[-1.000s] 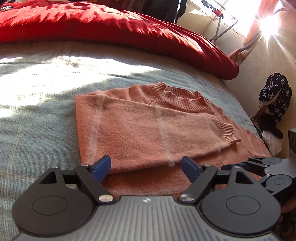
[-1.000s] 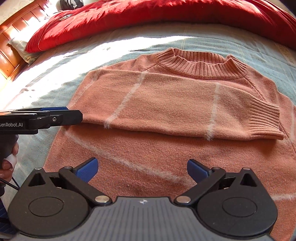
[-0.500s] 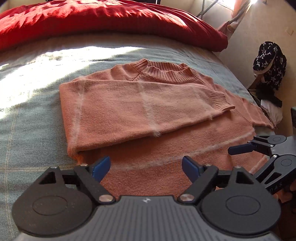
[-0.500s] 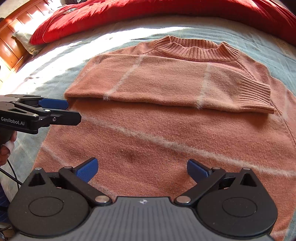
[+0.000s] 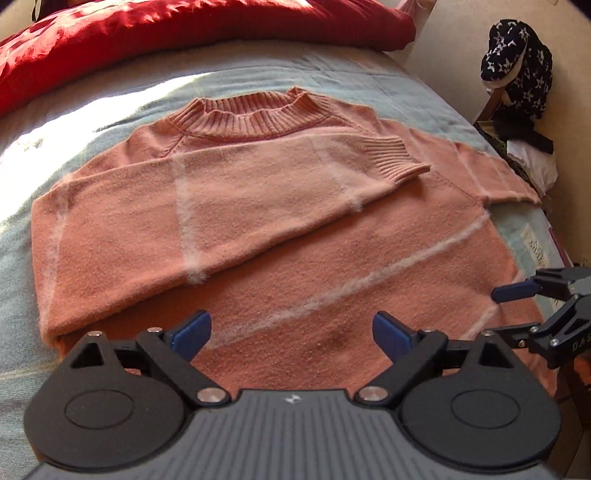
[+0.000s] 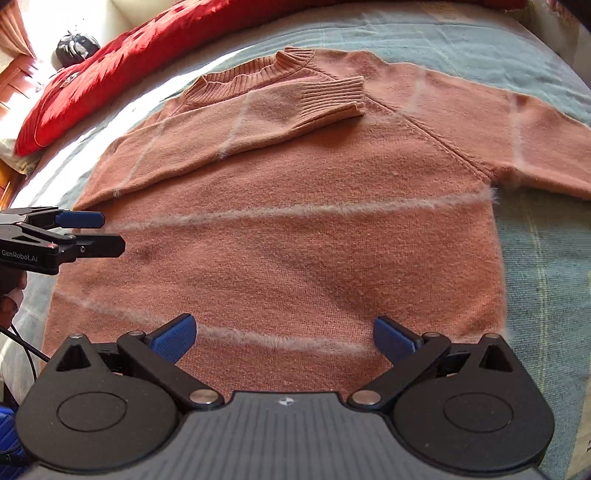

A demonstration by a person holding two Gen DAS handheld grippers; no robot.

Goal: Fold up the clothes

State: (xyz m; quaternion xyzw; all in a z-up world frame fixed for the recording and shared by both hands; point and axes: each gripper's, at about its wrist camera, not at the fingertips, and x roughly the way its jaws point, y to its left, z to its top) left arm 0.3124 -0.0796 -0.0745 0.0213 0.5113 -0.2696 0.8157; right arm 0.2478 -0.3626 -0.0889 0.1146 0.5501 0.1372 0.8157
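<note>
A salmon-pink knit sweater (image 5: 295,236) (image 6: 295,229) with thin white stripes lies flat on the bed, collar at the far side. One sleeve (image 5: 207,206) is folded across the chest, its ribbed cuff (image 6: 332,94) near the collar. The other sleeve (image 6: 517,133) stretches out to the right. My left gripper (image 5: 291,330) hovers above the sweater's lower body, its jaws opening with nothing between them. My right gripper (image 6: 284,334) stands open over the hem area, holding nothing. Each gripper also shows at the edge of the other's view.
The bed has a pale blue-grey cover (image 6: 546,277). A red duvet (image 5: 166,33) (image 6: 129,62) is heaped along the far side. A dark star-patterned item (image 5: 517,62) sits on furniture beyond the bed's right edge. A person's hand (image 6: 11,295) holds the left gripper.
Both grippers have pulled back toward the sweater's hem, so more of its body shows. The views have rolled. The right sleeve has come into the right wrist view.
</note>
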